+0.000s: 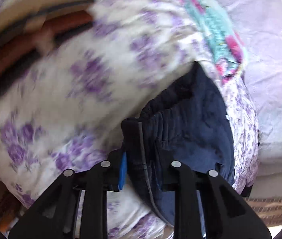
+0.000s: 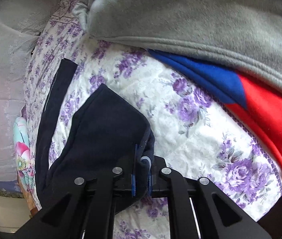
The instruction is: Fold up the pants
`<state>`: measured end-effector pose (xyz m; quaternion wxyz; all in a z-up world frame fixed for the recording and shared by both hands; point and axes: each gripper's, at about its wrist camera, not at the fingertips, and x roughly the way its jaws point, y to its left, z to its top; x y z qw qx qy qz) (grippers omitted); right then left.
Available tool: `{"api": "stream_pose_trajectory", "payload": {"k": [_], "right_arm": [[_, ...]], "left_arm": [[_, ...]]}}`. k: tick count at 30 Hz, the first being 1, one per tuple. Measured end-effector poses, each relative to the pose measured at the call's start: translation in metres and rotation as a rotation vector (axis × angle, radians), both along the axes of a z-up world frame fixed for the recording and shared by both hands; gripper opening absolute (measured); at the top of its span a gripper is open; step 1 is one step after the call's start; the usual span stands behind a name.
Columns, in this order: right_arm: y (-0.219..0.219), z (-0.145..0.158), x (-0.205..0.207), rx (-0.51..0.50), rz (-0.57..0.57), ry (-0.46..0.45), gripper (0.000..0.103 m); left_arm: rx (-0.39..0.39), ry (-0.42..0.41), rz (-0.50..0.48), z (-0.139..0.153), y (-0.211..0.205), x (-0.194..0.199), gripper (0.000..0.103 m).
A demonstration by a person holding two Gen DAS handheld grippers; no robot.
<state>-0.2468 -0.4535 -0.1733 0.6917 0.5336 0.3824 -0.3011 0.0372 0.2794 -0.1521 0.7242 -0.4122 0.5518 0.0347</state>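
Dark navy pants (image 2: 105,123) lie on a white bedspread (image 2: 190,131) printed with purple flowers. The left gripper (image 1: 141,159) is closed on the gathered elastic waistband (image 1: 161,117). The right gripper (image 2: 142,169) is clamped on another fold of the same fabric. From there one leg (image 2: 51,107) runs long and narrow away toward the pillows (image 2: 7,59). A grey garment (image 2: 200,16), blue cloth (image 2: 210,77) and red cloth (image 2: 270,115) sit nearby. The left view is blurred, so the pants' full lie is uncertain.

Soft daylight; left view motion-blurred, edges fisheye-warped.
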Motion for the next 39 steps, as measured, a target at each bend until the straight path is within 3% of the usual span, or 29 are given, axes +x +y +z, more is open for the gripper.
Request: {"api": "stream_pose_trajectory", "payload": {"k": [3,4,5,6,7,9,10,13,17,18,20,22,23,25,28,29,33,36,39], "right_arm": [[-0.009,0.000,-0.004,0.059,-0.003,-0.010,0.013],[-0.013,0.005,-0.007,0.061,-0.015,0.004,0.016],[-0.020,0.017,-0.016,0.011,-0.061,0.036,0.017],[-0.023,0.029,-0.022,-0.040,-0.096,0.060,0.019],[-0.027,0.042,-0.027,-0.102,-0.133,0.080,0.027],[-0.027,0.066,-0.024,-0.199,-0.144,0.040,0.027],[-0.023,0.072,-0.013,-0.223,-0.110,0.017,0.028],[0.008,0.078,0.048,-0.263,0.090,-0.023,0.044],[0.085,0.061,0.146,-0.309,0.439,-0.036,0.050],[0.102,0.056,0.163,-0.313,0.497,-0.027,0.052],[0.130,0.033,0.191,-0.281,0.627,0.031,0.073],[0.149,0.001,0.205,-0.236,0.727,0.143,0.077],[0.158,0.006,0.203,-0.333,0.754,0.110,0.082],[0.166,0.008,0.207,-0.350,0.817,0.169,0.082],[0.163,0.030,0.208,-0.380,0.799,0.105,0.082],[0.159,0.039,0.210,-0.383,0.788,0.070,0.082],[0.144,0.061,0.239,-0.377,0.764,-0.026,0.082],[0.127,0.067,0.272,-0.368,0.766,-0.043,0.082],[0.127,0.074,0.300,-0.366,0.798,-0.089,0.082]], "left_arm": [[-0.008,0.019,0.012,-0.007,0.003,-0.002,0.035],[0.017,0.019,0.005,-0.001,0.004,-0.001,0.049],[0.115,0.003,0.011,0.016,0.010,0.000,0.059],[0.183,-0.019,0.028,0.029,0.016,0.000,0.076],[0.227,-0.042,0.048,0.040,0.020,0.000,0.084],[0.262,-0.110,0.066,0.066,0.029,0.008,0.084],[0.257,-0.119,0.055,0.069,0.027,0.013,0.084],[0.230,-0.166,-0.052,0.078,-0.014,0.045,0.084],[0.276,-0.186,-0.299,0.062,-0.103,0.075,0.085],[0.336,-0.178,-0.381,0.053,-0.130,0.083,0.086],[0.453,-0.131,-0.488,0.029,-0.160,0.090,0.094],[0.575,-0.046,-0.549,-0.003,-0.173,0.097,0.097],[0.636,-0.038,-0.573,-0.012,-0.178,0.098,0.099],[0.680,-0.048,-0.601,-0.010,-0.183,0.097,0.099],[0.559,-0.044,-0.589,0.006,-0.170,0.104,0.098],[0.449,-0.070,-0.536,0.015,-0.154,0.111,0.098],[0.159,-0.114,-0.364,0.018,-0.101,0.142,0.098],[0.109,-0.100,-0.289,0.011,-0.080,0.169,0.098],[0.118,-0.100,-0.323,0.006,-0.084,0.191,0.098]]}}
